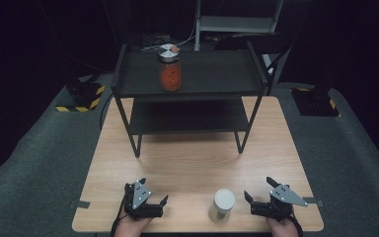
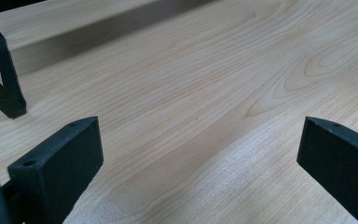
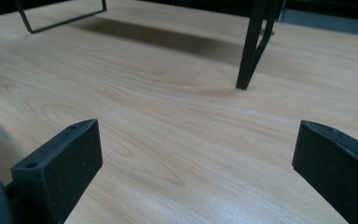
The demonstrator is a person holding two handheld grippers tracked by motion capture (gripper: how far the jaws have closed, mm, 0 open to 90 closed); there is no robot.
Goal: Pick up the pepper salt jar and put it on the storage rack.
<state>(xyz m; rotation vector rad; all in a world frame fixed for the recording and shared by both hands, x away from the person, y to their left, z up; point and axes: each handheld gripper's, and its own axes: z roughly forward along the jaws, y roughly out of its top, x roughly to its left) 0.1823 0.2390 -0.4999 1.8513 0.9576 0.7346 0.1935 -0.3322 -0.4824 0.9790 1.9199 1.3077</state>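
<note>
A two-level black rack (image 1: 254,69) stands at the back of the wooden table (image 1: 192,158). On its top shelf is a jar of orange-red contents (image 1: 169,69) with a silver lid. A smaller jar with a white lid (image 1: 222,205) stands upright near the table's front edge. My left gripper (image 1: 153,190) rests at the front left, open and holding nothing, well left of the white-lidded jar. My right gripper (image 1: 258,186) is open just right of that jar, apart from it. Bare wood lies between the jaws of the left gripper (image 2: 200,140) and of the right gripper (image 3: 196,140).
One rack leg (image 2: 4,88) shows ahead-left in the left gripper view, and another rack leg (image 3: 251,51) ahead-right in the right gripper view. The rack's lower shelf (image 1: 187,116) holds nothing. Grey floor and dark equipment surround the table.
</note>
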